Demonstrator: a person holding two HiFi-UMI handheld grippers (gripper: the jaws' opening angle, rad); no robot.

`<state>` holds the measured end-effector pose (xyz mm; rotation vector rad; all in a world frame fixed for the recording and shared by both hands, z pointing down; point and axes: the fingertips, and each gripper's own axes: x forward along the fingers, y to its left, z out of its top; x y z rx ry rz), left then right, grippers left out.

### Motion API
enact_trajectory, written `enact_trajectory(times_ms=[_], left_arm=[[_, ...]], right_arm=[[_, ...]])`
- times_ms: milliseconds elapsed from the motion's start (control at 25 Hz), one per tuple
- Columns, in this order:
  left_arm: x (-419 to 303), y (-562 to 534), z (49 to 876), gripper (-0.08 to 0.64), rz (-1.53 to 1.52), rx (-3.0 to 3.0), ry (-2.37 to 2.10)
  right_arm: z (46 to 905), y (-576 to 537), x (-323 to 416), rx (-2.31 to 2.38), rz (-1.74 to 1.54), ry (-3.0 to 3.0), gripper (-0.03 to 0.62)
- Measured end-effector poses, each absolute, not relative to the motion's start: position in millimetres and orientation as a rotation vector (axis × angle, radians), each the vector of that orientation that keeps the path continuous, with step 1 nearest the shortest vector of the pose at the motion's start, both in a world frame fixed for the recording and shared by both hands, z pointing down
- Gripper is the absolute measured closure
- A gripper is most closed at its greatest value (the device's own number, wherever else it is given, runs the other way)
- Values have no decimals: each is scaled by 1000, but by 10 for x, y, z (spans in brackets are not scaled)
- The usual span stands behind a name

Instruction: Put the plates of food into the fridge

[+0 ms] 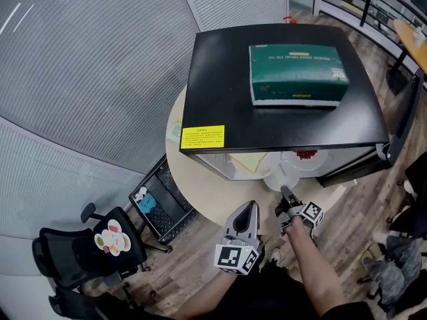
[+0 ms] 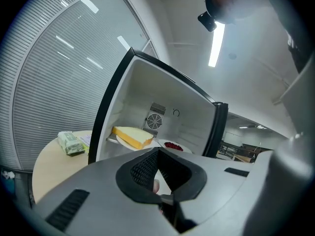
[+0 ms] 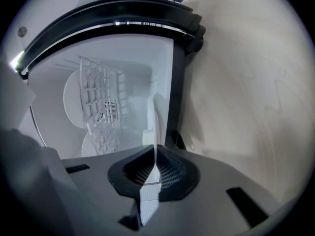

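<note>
Right tongs are gripping a white plate by its rim at the open fridge on the bench. Left tongs are sitting closed, holding nothing.

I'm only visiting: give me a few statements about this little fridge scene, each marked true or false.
A green box lies on top of the fridge. True.
The fridge is closed. False: its door stands open.
The right gripper is shut on the rim of a white plate. True.
The fridge is empty. False: a yellow slab and red food sit on plates inside.
The fridge stands on the floor. False: it stands on a round table.
</note>
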<state>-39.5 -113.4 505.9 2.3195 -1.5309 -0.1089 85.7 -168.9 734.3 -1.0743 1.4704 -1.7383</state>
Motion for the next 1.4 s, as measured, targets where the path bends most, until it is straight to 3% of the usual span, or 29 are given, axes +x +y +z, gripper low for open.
enact_trajectory(times_ms=[440,680,1080,1280,1400], left_arm=[[-507,-1171,5126,555,-108,2295,-1544],[-529,-1154,5126,555,-115,2297,-1543],[-559,-1117,5138,555,-126,2289,-1542],[-573,-1122,5141,555,-127,2286,-1538],[-581,-1142,5160,557,-126,2283,-1535]], right_arm=[[7364,-1758,800,-1028,-1745,1478,571],[7322,-1746,781,-995,-1737,1468,509],[7299,-1702,774,-1012,-1736,1456,497],[7365,-1684,779,-1036,-1761,1435,499],[7403,-1717,790,-1069,-1773,1434,569]])
